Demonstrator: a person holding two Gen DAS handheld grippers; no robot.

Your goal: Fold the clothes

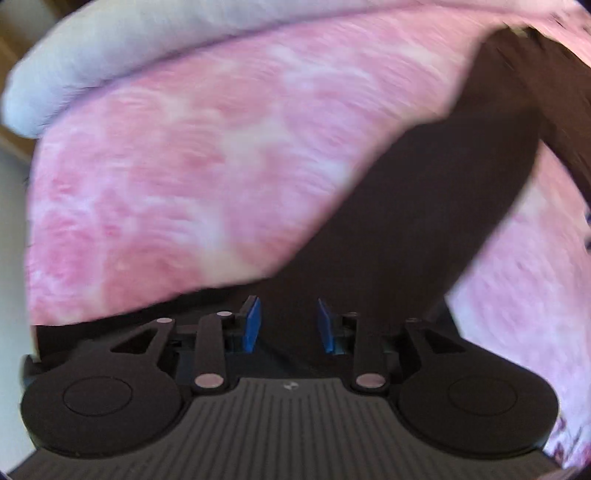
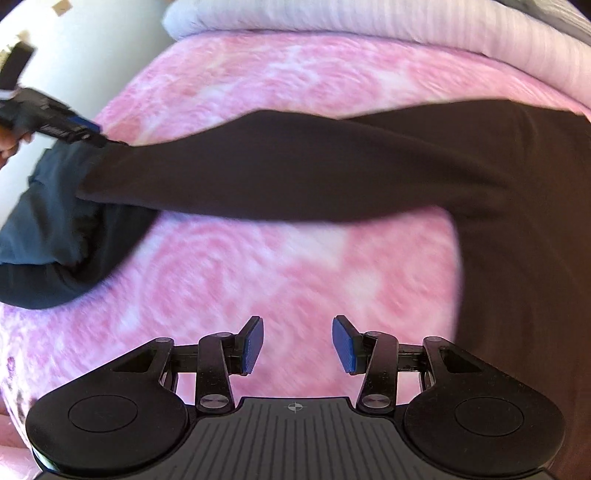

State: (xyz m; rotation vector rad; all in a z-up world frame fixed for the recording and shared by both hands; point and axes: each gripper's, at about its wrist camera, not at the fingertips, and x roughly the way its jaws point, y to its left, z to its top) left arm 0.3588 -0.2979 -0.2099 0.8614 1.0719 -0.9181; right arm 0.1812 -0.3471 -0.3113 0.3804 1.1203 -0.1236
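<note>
Bed (image 2: pixel 295 258) here has a pink mottled blanket, and the dark garment (image 2: pixel 332 177) lies spread over it. One long sleeve runs from the right side of the bed toward the left edge, where it ends in a bunched grey-blue bit. A pale quilt (image 2: pixel 406 26) is rolled along the far edge, well clear of the garment.

Right gripper (image 2: pixel 298 343) hangs over bare blanket just near of the sleeve, jaws apart, nothing between them. The garment's body fills the right side of its view.

Left gripper (image 1: pixel 289 325) sits above dark cloth, jaws partly apart; the blue pads (image 1: pixel 252 325) don't look like they're pressing anything, though it's blurry. The right wrist view shows that gripper (image 2: pixel 88 131) from outside, at the sleeve's left end, with a bit of the person's hand (image 2: pixel 9 146) behind it. Whether it touches the cloth there, can't tell.

Only the left view shows the blanket (image 1: pixel 184 184) and quilt (image 1: pixel 110 55) off to the left of the sleeve, plus a strip of wood beyond the bed's corner.
</note>
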